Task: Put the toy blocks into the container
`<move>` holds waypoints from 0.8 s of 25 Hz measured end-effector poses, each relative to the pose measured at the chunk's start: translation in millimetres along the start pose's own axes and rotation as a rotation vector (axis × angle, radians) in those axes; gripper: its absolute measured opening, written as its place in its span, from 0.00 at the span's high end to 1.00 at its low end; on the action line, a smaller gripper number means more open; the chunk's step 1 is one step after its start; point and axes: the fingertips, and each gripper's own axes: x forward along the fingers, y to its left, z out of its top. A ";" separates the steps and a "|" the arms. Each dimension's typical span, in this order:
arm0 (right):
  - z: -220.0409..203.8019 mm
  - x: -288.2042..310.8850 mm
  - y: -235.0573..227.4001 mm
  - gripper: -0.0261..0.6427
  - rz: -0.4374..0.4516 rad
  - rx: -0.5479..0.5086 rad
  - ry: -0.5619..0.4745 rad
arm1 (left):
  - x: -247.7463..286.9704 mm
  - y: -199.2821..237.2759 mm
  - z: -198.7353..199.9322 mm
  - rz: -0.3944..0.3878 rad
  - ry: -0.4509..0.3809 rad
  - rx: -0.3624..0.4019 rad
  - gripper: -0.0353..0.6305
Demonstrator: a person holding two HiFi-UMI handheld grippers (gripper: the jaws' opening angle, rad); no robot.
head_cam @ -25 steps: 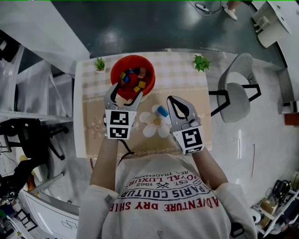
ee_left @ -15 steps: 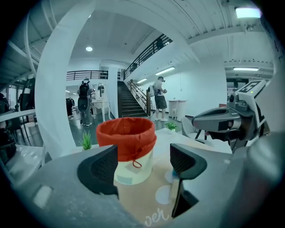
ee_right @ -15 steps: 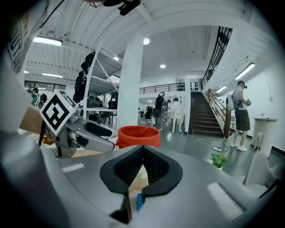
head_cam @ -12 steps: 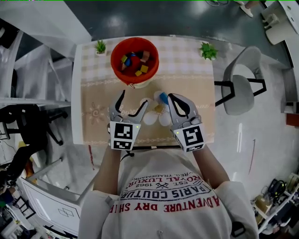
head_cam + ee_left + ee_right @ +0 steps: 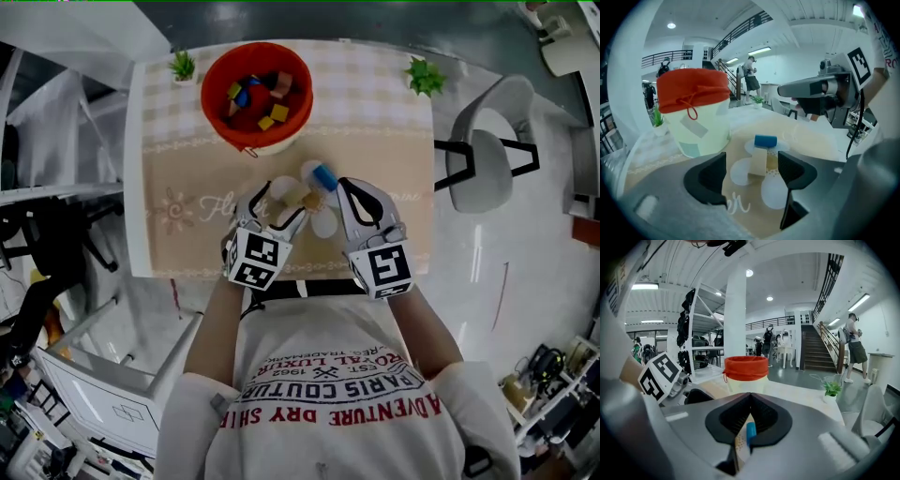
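The red-rimmed container point(image 5: 256, 94) stands at the table's far side with several coloured blocks inside; it also shows in the left gripper view point(image 5: 696, 112). A cream block point(image 5: 309, 195) and a blue block point(image 5: 324, 175) rest on a white flower-shaped mat. My left gripper point(image 5: 275, 208) is open, and the cream block point(image 5: 758, 161) stands just ahead of its spread jaws, untouched, with the blue block point(image 5: 765, 140) behind it. My right gripper point(image 5: 347, 190) is shut and empty, right of the blocks. Through its jaws point(image 5: 750, 397) I see the blue block point(image 5: 750, 432).
The white flower-shaped mat point(image 5: 323, 223) lies on the beige runner. Small potted plants sit at the far left corner point(image 5: 182, 66) and far right corner point(image 5: 424, 75). A grey chair point(image 5: 483, 159) stands right of the table. The near table edge runs under both grippers.
My left gripper has drawn back from the container and swung right toward the cream block on the mat. The right gripper has stayed beside the blocks, still shut.
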 end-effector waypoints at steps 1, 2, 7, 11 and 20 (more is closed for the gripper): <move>-4.1 -0.6 -2.2 0.96 -0.004 0.004 0.007 | 5.5 -2.7 -3.2 -0.015 0.014 0.009 0.42; -8.0 -1.2 -4.3 0.96 -0.007 0.010 0.015 | 10.6 -4.7 -6.4 -0.027 0.027 0.014 0.44; -17.8 0.6 -10.5 0.96 -0.013 0.021 0.035 | 30.6 -8.3 -23.8 -0.056 0.083 0.005 0.54; -19.8 -1.0 -13.9 0.96 -0.015 0.026 0.037 | 36.2 -10.4 -33.0 -0.051 0.108 0.002 0.69; -3.4 -3.9 -19.4 0.96 -0.012 0.015 0.003 | 23.1 -9.7 -13.1 -0.015 0.068 0.028 0.70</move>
